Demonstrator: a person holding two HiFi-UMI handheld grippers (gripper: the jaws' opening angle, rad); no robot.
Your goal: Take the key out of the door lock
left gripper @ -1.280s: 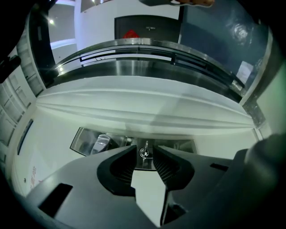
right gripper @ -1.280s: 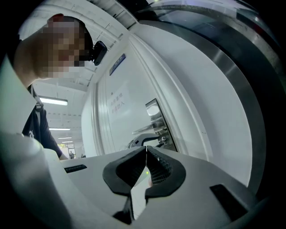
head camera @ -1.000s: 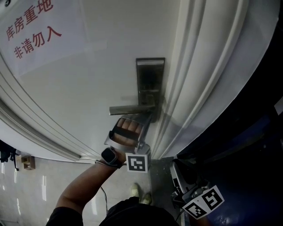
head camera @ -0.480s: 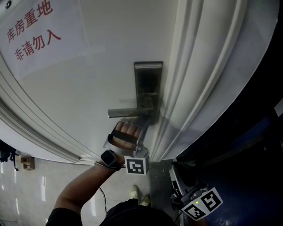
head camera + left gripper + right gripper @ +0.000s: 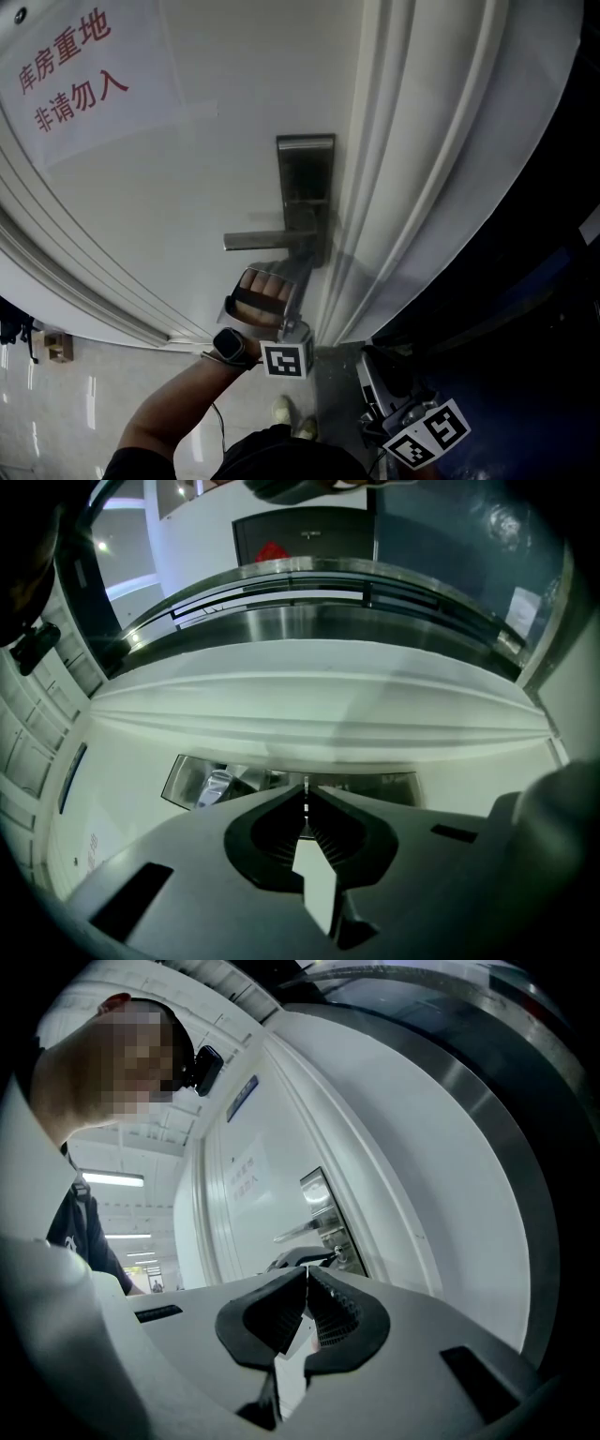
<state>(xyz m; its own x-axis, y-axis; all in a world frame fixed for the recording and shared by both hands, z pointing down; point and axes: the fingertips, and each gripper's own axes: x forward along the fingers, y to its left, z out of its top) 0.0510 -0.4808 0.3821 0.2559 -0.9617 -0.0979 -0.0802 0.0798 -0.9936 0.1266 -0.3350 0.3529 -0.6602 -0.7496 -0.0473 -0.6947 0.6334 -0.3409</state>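
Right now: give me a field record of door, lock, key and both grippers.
door: white, with a paper sign in red characters at upper left of the head view
lock plate: metal, upright, near the door's edge
lever handle: horizontal, pointing left from the plate
left gripper: below the handle, jaws together on a thin sliver, likely the key edge-on
key in or out of lock: cannot tell
right gripper: low right, away from the door, jaws together, empty

The left arm (image 5: 169, 403) is stretching up towards the door handle (image 5: 267, 240). Its hand (image 5: 264, 291) is holding the left gripper (image 5: 305, 794) just below that handle, jaws pressed together. The right gripper (image 5: 307, 1277) is hanging well below and right of the handle, jaws likewise closed.
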